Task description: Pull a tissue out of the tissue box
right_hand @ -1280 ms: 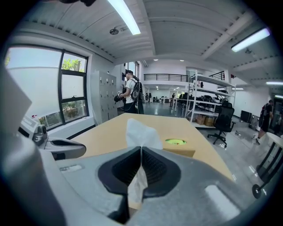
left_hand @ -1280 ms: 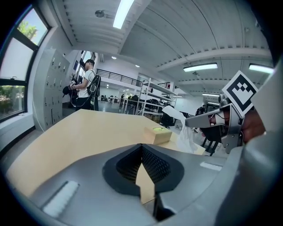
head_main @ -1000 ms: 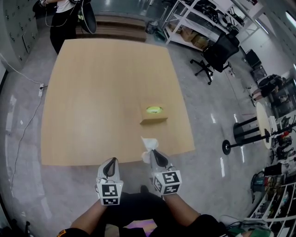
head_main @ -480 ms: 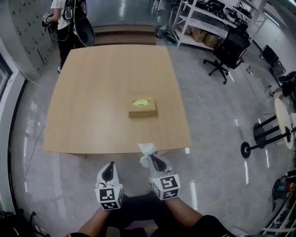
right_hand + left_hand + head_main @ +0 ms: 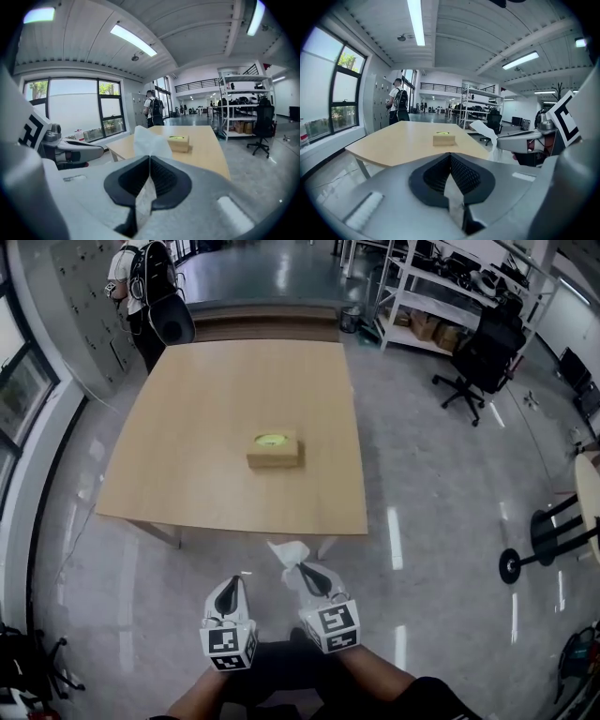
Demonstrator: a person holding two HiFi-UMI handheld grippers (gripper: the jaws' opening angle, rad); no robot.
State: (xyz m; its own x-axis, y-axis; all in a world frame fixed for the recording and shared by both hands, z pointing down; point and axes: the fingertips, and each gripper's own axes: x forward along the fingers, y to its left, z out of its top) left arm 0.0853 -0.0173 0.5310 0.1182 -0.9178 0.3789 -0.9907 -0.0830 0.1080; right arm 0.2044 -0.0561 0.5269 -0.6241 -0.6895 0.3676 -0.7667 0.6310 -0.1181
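Note:
The tan tissue box [image 5: 273, 448] with a yellow-green opening on top sits on the wooden table [image 5: 187, 484], far ahead of both grippers. My right gripper [image 5: 306, 570] is shut on a white tissue [image 5: 287, 554], which sticks up crumpled past its tips, clear of the box and over the floor. In the right gripper view the tissue [image 5: 149, 139] rises from the shut jaws [image 5: 149, 158], with the box [image 5: 178, 143] beyond. My left gripper [image 5: 228, 588] is beside it, shut with nothing in it; in its own view [image 5: 450, 157] the jaws meet.
A person with a backpack [image 5: 141, 287] stands at the table's far left corner. Shelving [image 5: 441, 287] and a black office chair [image 5: 487, 357] are at the back right, a black stool [image 5: 548, 545] at right. Glossy grey floor lies between me and the table.
Both grippers have drawn back from the table together, the right one still carrying the tissue. The table and box now appear farther away and shifted left.

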